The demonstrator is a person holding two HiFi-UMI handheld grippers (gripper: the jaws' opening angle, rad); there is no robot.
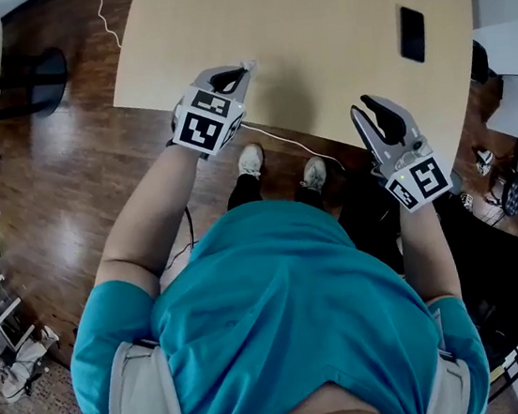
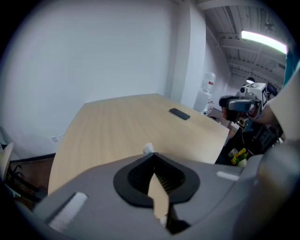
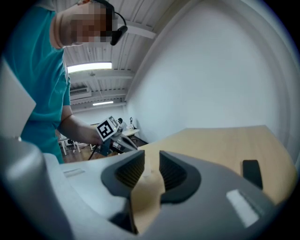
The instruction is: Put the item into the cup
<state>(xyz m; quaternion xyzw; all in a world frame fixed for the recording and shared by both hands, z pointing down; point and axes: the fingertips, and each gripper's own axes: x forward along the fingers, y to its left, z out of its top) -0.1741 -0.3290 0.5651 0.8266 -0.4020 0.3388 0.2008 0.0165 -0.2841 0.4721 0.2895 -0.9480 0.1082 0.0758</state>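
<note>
On the table (image 1: 313,43) the head view shows us a phone (image 1: 411,33), no cup; in its view our left gripper (image 2: 150,155) is pressed together, a white speck (image 2: 148,149), perhaps the item, at its tip, where it could slip off; our right gripper (image 3: 151,155) stands slightly apart, empty.

Black phone (image 1: 411,33) lies flat on light wooden table (image 1: 311,24), ahead and right of the right claw (image 1: 375,106), well apart. White cable (image 1: 284,141) crosses dark wood floor (image 1: 74,169) between the left claw (image 1: 239,71) and the right claw.
</note>
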